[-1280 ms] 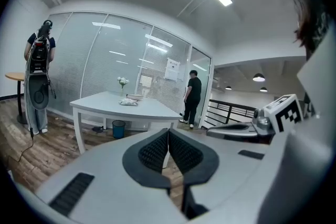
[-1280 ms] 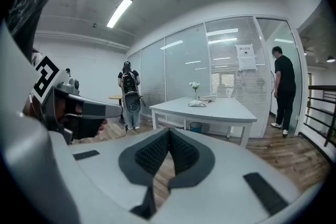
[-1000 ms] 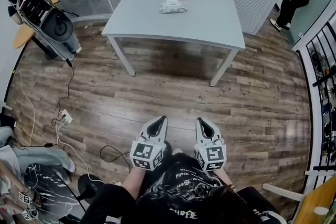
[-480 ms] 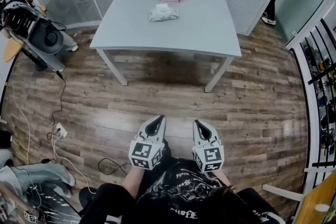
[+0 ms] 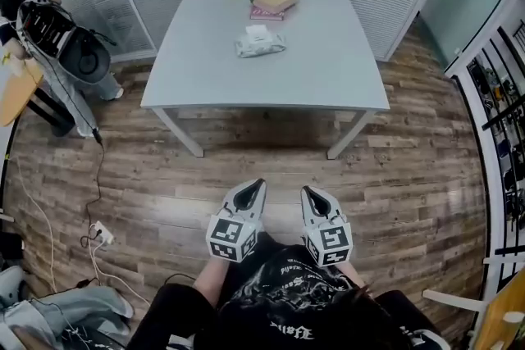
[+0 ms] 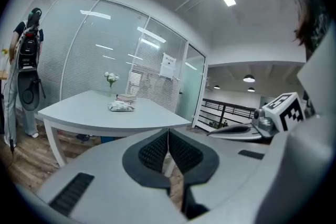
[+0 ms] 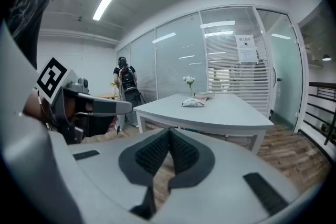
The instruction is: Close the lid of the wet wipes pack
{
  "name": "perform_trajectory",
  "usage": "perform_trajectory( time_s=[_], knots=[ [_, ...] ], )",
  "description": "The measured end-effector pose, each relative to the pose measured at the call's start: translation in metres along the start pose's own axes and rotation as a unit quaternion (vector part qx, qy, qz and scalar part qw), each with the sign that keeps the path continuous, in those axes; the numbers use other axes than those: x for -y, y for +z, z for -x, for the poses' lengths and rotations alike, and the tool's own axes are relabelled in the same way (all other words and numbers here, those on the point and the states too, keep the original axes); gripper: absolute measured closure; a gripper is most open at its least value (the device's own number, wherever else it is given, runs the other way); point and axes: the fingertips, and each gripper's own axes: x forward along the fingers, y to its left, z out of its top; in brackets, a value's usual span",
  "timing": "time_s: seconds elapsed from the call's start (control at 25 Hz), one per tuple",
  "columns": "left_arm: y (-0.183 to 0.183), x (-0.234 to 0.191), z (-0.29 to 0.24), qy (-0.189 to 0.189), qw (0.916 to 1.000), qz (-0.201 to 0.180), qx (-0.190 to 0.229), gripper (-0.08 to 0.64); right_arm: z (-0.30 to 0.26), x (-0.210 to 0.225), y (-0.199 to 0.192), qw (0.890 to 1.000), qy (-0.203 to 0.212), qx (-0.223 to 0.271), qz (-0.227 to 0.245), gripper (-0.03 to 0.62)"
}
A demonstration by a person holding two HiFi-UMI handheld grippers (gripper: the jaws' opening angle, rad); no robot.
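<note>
A: Where's the pack (image 5: 261,42)?
B: On the bench (image 5: 328,78), near its middle, just in front of the books (image 5: 276,1). It's too small to tell how its lid lies.
A: And the tongs?
B: Left tongs (image 5: 257,184) and right tongs (image 5: 305,190) are both pressed together, empty, side by side over the floor, well apart from the bench.
A: The hands?
B: Hidden behind the tongs' marker cubes.

Head view steeply down, both gripper views low and near-level, all on the far table (image 5: 328,61).
</note>
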Motion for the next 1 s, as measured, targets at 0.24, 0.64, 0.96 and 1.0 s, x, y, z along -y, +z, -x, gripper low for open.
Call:
perform_trajectory(
  time_s=[0.24,0.64,0.96,1.0],
  knots=[
    [0.014,-0.049,-0.017,-0.014,0.9999,-0.003,0.002,0.552,-0.051,-0.010,0.016,1.000,-0.009,-0.001,-0.002,0.594],
    [0.016,-0.096,-0.035,0.001,0.9997,0.018,-0.014,0.552,-0.093,-0.017,0.027,1.000,-0.004,-0.011,-0.009,0.594],
    [0.020,-0.124,-0.056,0.034,0.9991,0.016,-0.018,0.552,-0.139,-0.001,0.039,0.999,0.036,0.002,-0.024,0.594],
    [0.022,-0.129,-0.060,0.040,0.9989,0.018,-0.017,0.552,-0.148,0.001,0.041,0.999,0.043,0.003,-0.024,0.594]
  ],
)
